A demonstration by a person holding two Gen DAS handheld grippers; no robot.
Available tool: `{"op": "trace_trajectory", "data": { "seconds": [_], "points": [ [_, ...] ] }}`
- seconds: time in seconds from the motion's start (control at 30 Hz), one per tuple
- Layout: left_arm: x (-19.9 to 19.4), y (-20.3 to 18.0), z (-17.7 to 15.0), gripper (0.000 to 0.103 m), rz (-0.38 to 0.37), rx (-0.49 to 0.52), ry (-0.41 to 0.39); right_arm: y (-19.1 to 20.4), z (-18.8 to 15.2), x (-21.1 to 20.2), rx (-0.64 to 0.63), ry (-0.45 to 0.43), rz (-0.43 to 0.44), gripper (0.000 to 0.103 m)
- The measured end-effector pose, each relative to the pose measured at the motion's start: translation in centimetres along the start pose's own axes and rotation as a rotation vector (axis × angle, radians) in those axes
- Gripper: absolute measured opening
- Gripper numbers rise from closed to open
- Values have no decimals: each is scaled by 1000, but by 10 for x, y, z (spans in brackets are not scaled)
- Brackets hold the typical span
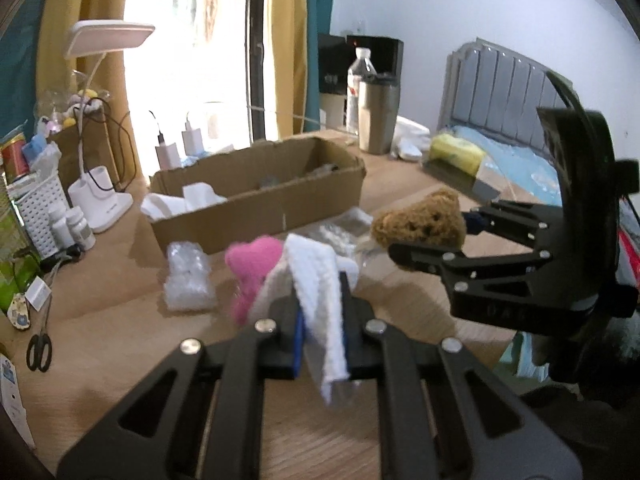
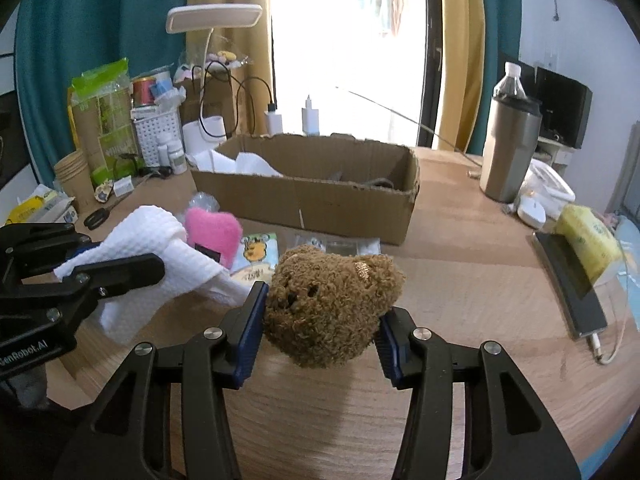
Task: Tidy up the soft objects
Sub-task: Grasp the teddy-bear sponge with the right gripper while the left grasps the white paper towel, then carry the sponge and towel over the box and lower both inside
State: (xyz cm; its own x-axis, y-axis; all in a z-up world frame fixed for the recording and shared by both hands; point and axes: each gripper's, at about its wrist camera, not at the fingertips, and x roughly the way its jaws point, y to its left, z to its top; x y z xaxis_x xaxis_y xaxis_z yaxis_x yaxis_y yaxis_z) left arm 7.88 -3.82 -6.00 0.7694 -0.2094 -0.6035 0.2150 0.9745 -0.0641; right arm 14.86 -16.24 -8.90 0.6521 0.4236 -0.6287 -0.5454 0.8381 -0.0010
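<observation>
Left wrist view, nearest: left gripper point(image 1: 322, 336), jaws pinching a folded white cloth point(image 1: 316, 280) that drapes down between the blue pads.
Right wrist view, nearest: right gripper point(image 2: 320, 328), jaws clamped on either side of a brown teddy bear head point(image 2: 332, 308), held above the bench point(image 2: 460, 280).
Across views: the right gripper point(image 1: 436, 240) shows at the right of the left camera with the bear head point(image 1: 420, 224) at its tip; the left gripper point(image 2: 116, 268) shows at the left of the right camera with the white cloth point(image 2: 160, 256).
Just beyond the cloth: pink plush heart point(image 2: 214, 236), beside a small printed tissue pack point(image 2: 258, 252) lying on the bench.
Left of the heart: clear bubble-wrap bag point(image 1: 188, 280) on the bench point(image 1: 120, 288).
Middle distance: open cardboard box point(image 2: 320, 200), white soft material point(image 2: 240, 166) in its left end, something grey toward its right end, too blurred to identify.
Left edge: scissors point(image 1: 39, 350), white lattice basket point(image 2: 156, 136), desk lamp point(image 2: 214, 16).
Right side: steel tumbler point(image 2: 508, 148) with a water bottle point(image 2: 510, 80) behind it.
Far: yellow curtains and a bright window.
</observation>
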Motion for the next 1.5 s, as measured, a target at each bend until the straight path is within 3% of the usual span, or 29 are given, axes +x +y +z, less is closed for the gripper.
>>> {"op": "trace_trajectory", "data": {
  "seconds": [0.63,1.5],
  "points": [
    [-23,28,39,13,41,-41,-103,-4,35,-12,-19,-74,-15,52],
    [-4,51,86,13,80,-48,-142,-30,75,8,-12,-118,2,52]
  ]
}}
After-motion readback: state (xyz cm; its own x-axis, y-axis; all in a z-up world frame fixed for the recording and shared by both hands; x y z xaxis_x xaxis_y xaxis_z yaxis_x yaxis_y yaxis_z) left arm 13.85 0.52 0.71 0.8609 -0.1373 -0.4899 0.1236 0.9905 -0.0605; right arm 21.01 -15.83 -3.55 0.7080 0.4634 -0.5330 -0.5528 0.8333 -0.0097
